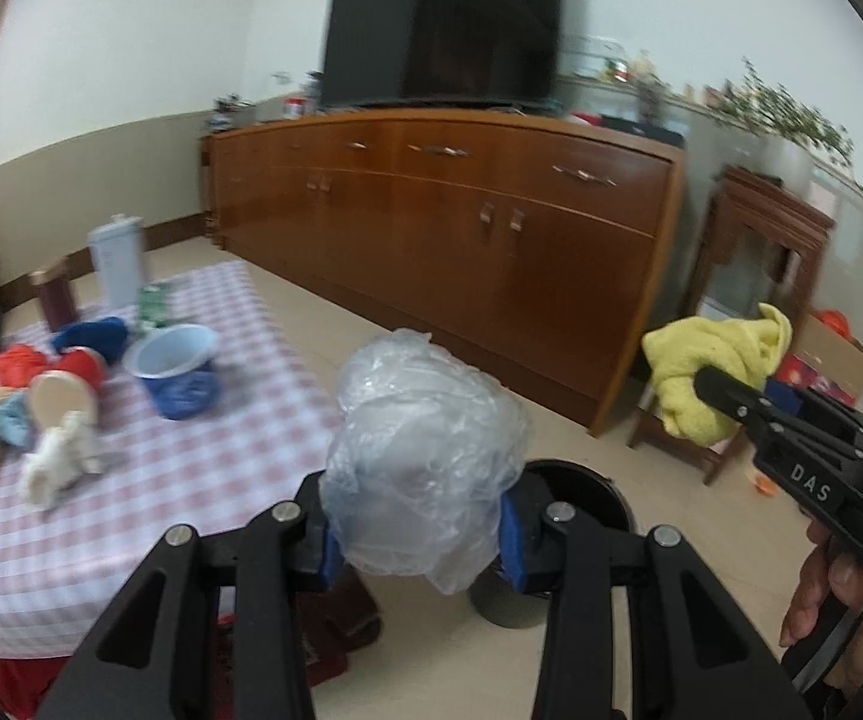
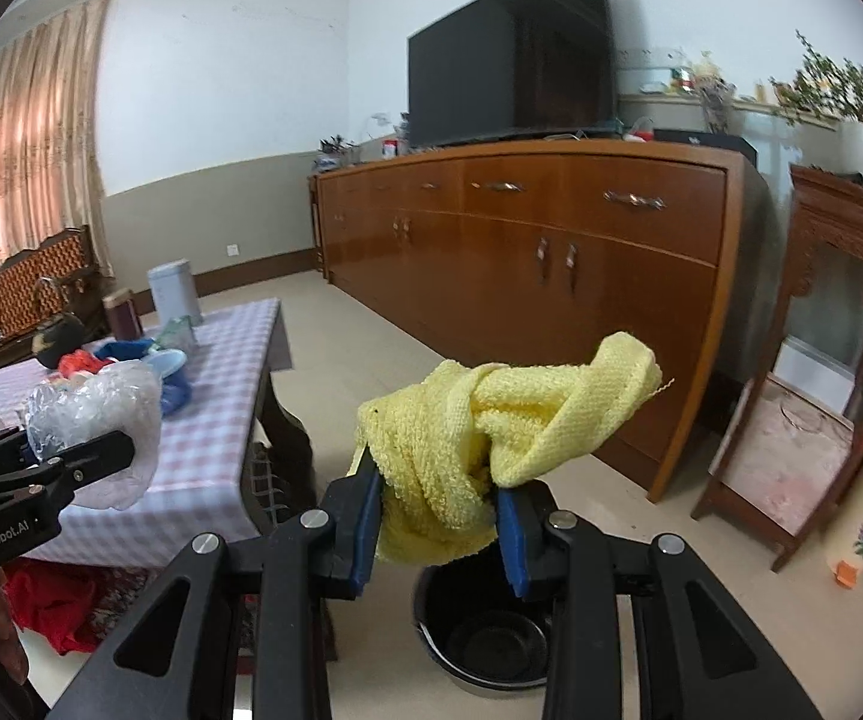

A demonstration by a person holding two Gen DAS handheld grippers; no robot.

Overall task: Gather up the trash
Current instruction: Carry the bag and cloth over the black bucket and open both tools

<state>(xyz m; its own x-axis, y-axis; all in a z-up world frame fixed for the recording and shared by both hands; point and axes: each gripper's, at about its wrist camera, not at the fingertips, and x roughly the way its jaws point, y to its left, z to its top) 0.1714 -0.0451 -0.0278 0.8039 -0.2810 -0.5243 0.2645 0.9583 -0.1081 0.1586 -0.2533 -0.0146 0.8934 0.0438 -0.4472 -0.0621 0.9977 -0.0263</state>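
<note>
Two handheld grippers, each carrying one piece of trash, are over one black bin on a pale tiled floor.

The left gripper [image 1: 419, 531] has its blue pads closed on a crumpled clear plastic bag [image 1: 425, 450], which bulges up and out past the fingers. The right gripper [image 2: 439, 531] pinches a bunched yellow knitted cloth [image 2: 491, 420], with one end twisting up to the right. Each camera also catches the other gripper from the side: the right gripper and its yellow cloth sit at the right edge of the left view, the left gripper and its bag at the left edge of the right view.

One round black bin [image 2: 479, 630] stands on the floor below the grippers. The right view looks into its open mouth just beneath the cloth; the left view shows only part of its rim behind the bag.

One table with a pink and white checked cloth [image 1: 239, 420] lies to the left. The left view shows its clutter best, though blurred: a blue plastic tub [image 1: 176, 369] lying tilted, red and blue items, a white canister and a dark red jar.

One long wooden sideboard [image 1: 461, 240] runs along the far wall, bearing one black television [image 1: 443, 27]. Only the right view shows the peach curtain [image 2: 29, 138] and a carved wooden stand [image 2: 821, 360] in full.
</note>
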